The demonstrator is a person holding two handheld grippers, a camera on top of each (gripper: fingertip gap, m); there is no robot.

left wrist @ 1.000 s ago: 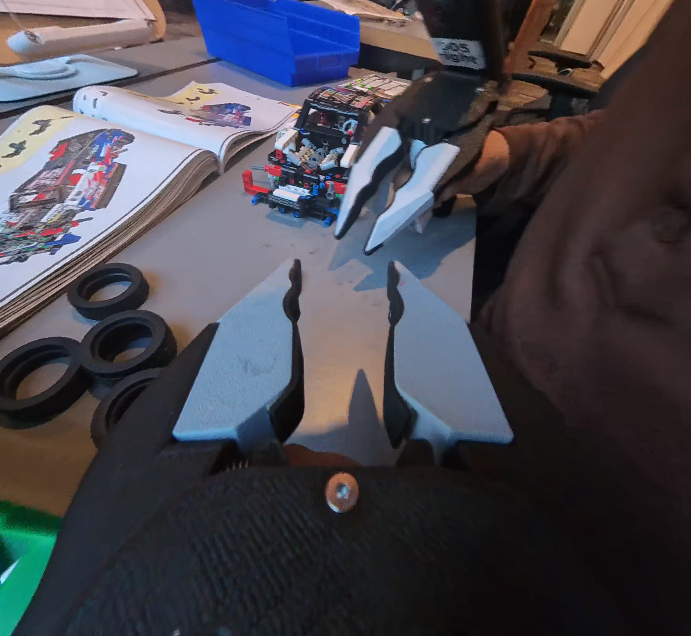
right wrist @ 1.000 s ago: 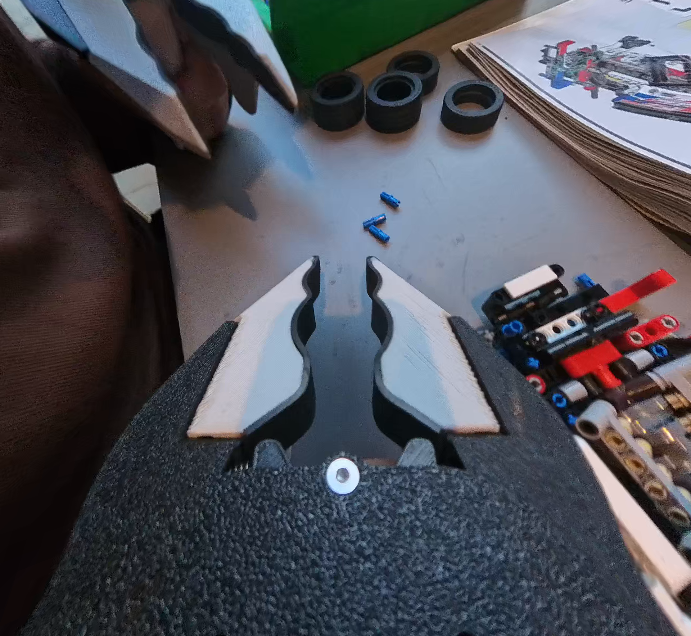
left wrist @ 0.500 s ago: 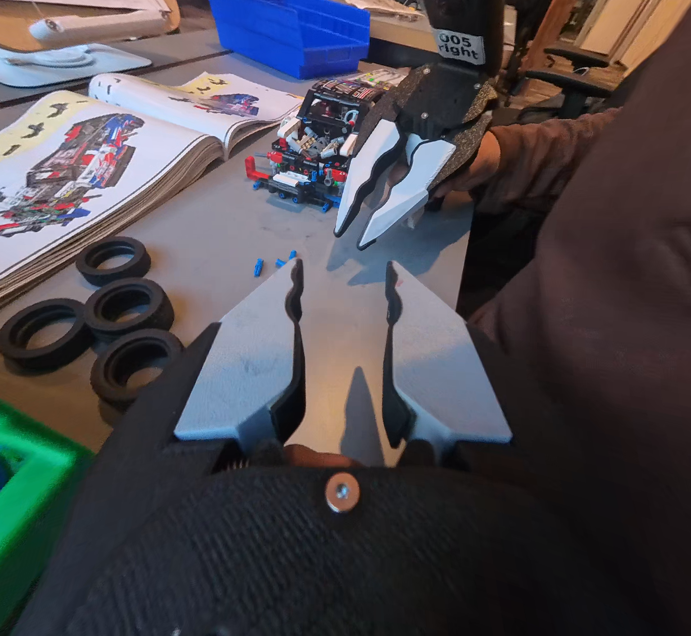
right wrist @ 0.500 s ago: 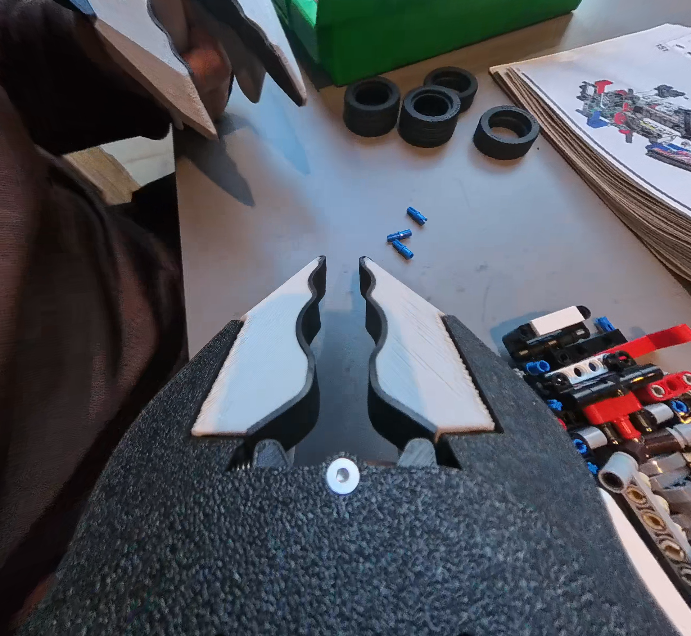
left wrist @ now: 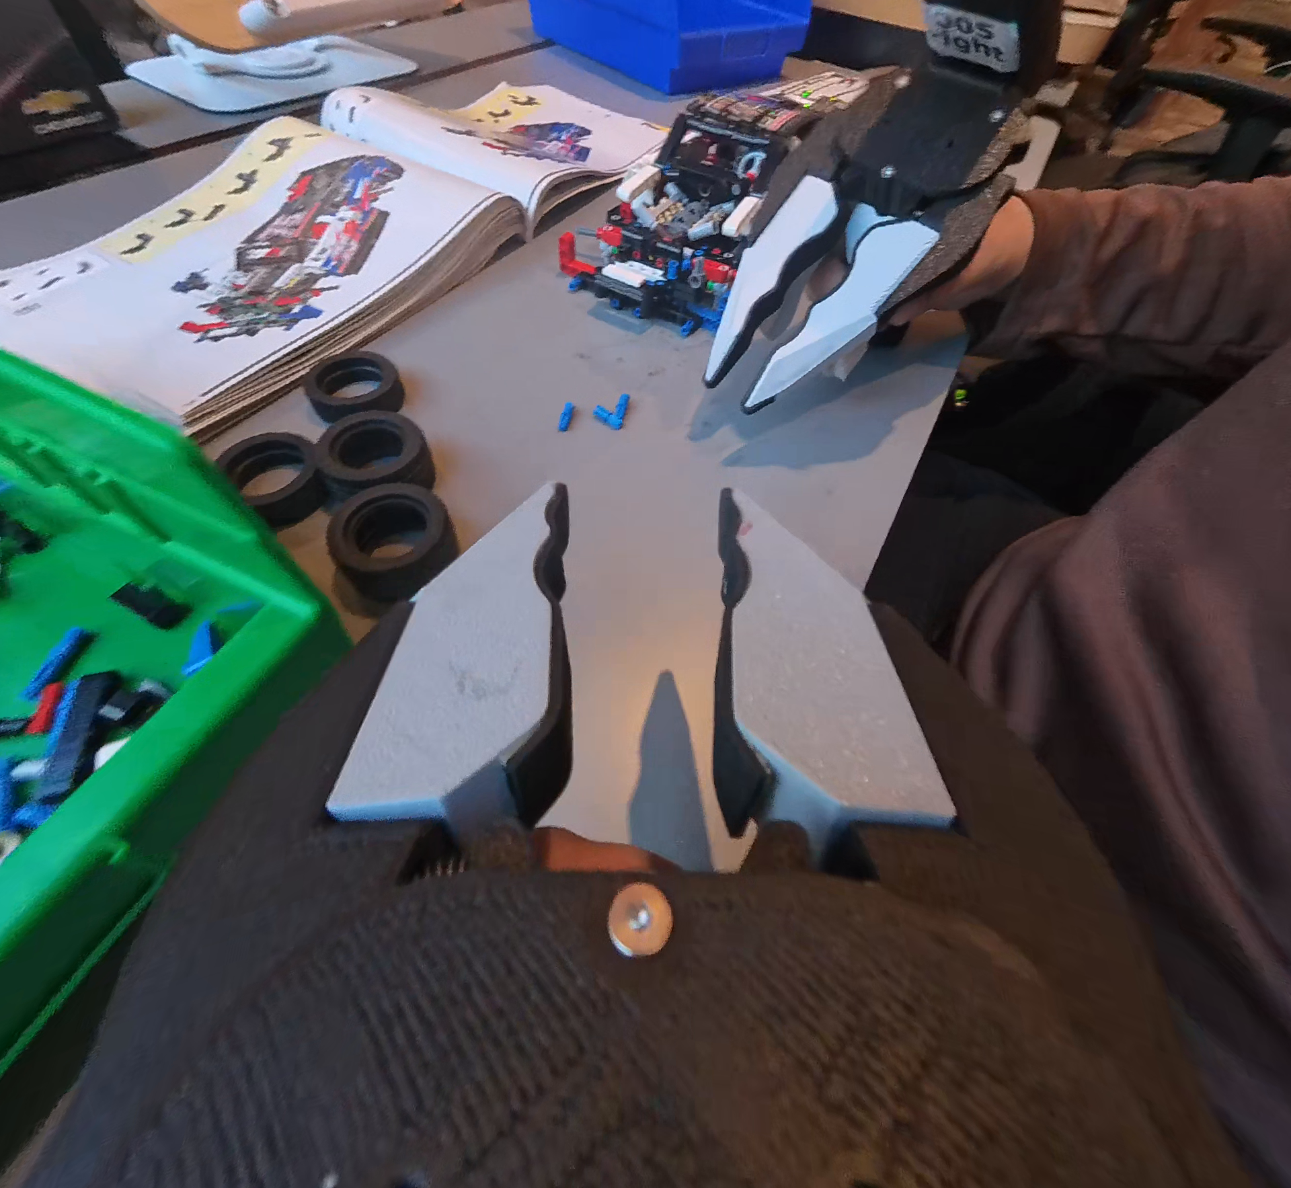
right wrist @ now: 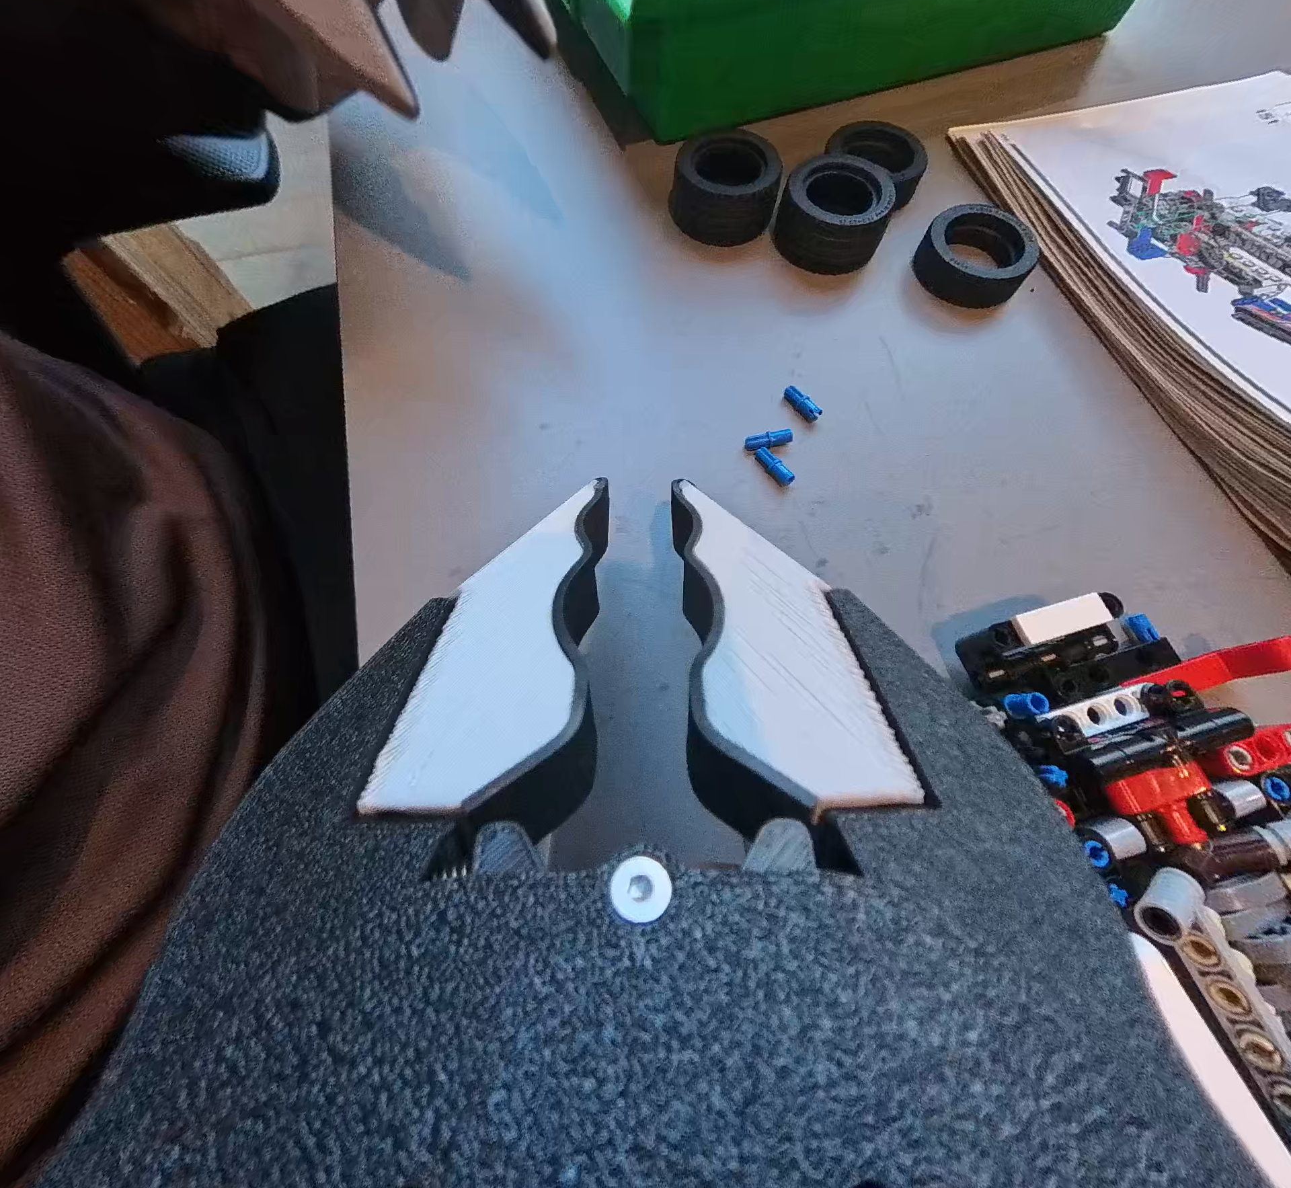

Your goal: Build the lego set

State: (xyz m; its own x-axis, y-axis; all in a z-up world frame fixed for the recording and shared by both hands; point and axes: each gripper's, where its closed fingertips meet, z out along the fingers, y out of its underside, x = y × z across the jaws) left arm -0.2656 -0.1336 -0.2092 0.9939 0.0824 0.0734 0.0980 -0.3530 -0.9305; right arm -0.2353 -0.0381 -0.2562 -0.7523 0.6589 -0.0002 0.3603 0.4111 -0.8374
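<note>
A half-built lego car (left wrist: 688,225) in black, red and white stands on the grey table (left wrist: 489,351); it also shows at the right of the right wrist view (right wrist: 1146,749). Three small blue pins (left wrist: 601,412) lie loose on the table, just ahead and right of my right gripper's tips (right wrist: 779,438). My left gripper (left wrist: 641,499) is open and empty, above the table's near edge. My right gripper (right wrist: 639,489) is open with a narrow gap and empty; it also shows in the left wrist view (left wrist: 730,394), beside the car.
Several black tyres (left wrist: 363,477) lie by an open instruction book (left wrist: 279,246); tyres (right wrist: 838,204) and book (right wrist: 1180,239) also show in the right wrist view. A green bin of parts (left wrist: 105,665) sits left. A blue bin (left wrist: 664,2) stands behind. A person's sleeve (left wrist: 1153,596) is at the right. My right fingertips sit around 12 cm from my left ones.
My left gripper has pulled back and to the left, bringing the green bin and the blue pins into its view. My right gripper has drawn back a little from the pins.
</note>
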